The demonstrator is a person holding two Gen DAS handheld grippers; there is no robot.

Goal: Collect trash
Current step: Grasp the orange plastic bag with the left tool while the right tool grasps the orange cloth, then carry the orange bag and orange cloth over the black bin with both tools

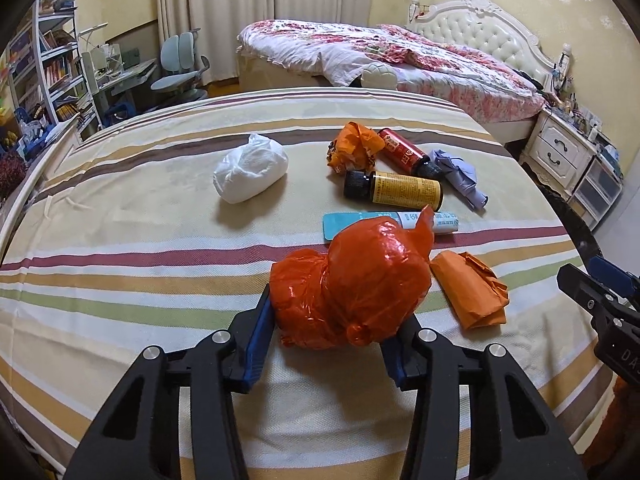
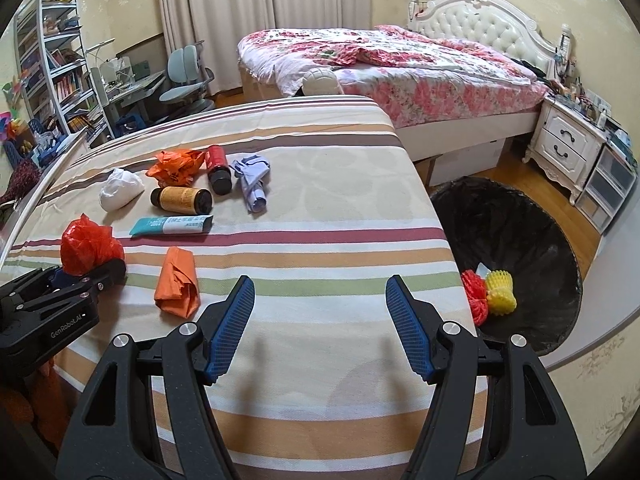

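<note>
My left gripper (image 1: pixel 338 314) is shut on a crumpled red plastic bag (image 1: pixel 352 288) lying on the striped tablecloth (image 1: pixel 140 240); both blue pads press its sides. The right wrist view shows the same bag (image 2: pixel 86 246) in that gripper (image 2: pixel 94 270) at the far left. My right gripper (image 2: pixel 320 284) stands open over the cloth with nothing between its fingers. Folded orange paper (image 2: pixel 178 284) lies to its left. Behind it lie a teal tube (image 2: pixel 172 226), a yellow-label bottle (image 2: pixel 182 200), a red bottle (image 2: pixel 218 170), lilac paper (image 2: pixel 252 182), an orange wrapper (image 2: pixel 176 168) and a white tissue wad (image 2: pixel 120 190).
A bin lined with a black bag (image 2: pixel 508 220) stands on the floor off the table's right edge, with a red net and a yellow foam net (image 2: pixel 500 288) inside. Beyond are a bed (image 2: pixel 400 68), a nightstand (image 2: pixel 568 144), a desk chair and shelves.
</note>
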